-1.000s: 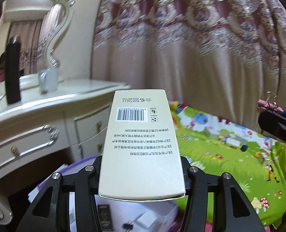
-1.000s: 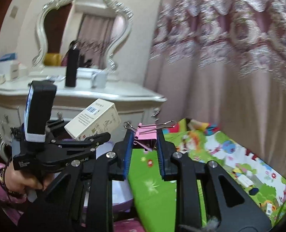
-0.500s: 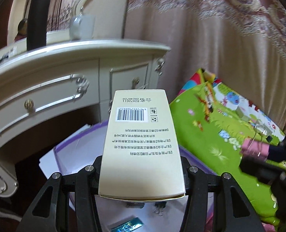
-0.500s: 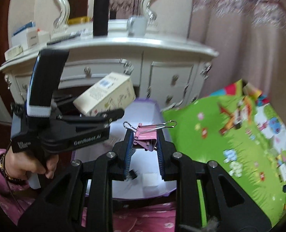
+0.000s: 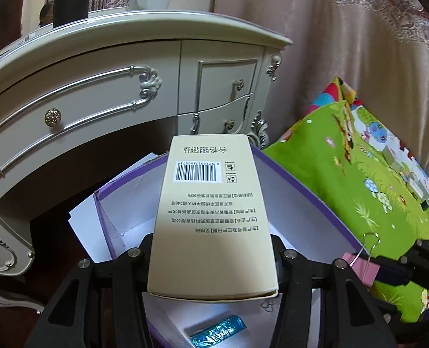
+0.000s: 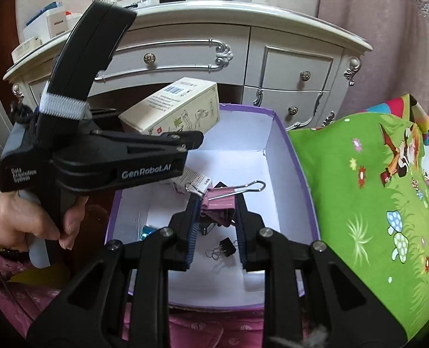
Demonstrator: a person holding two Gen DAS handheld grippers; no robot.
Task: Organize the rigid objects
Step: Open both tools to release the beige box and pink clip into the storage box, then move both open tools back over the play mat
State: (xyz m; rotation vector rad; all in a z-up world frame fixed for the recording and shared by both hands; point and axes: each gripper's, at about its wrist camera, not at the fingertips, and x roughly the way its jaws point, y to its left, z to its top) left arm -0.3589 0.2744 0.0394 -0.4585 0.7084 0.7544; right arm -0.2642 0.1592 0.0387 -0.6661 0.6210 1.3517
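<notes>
Directly below both grippers sits an open purple box (image 6: 287, 156) with a white interior, on the floor in front of a cream dresser (image 6: 272, 52). From the right gripper (image 6: 216, 220), the box floor lies straight down and slightly ahead; its fingers are clamped on a pink binder clip (image 6: 218, 203), whose wire handles point sideways across the grip. This gripper hangs over the box's middle, and looks the nearer of the two to the box floor. Held by the person's left hand (image 6: 37, 226), the left gripper (image 5: 211, 258) grips a cream carton (image 5: 211, 217) by its near end. The carton's long axis runs forward along the fingers, its barcode face up, jutting over the box's far left corner. It is tilted, far end higher. Already inside the box lie a small black binder clip (image 6: 227, 246), a blue foil packet (image 5: 218, 329) and a white card. A green play mat (image 6: 374, 203) lies just right of the box. Judging by this, each gripper need only lower a little and let go.
</notes>
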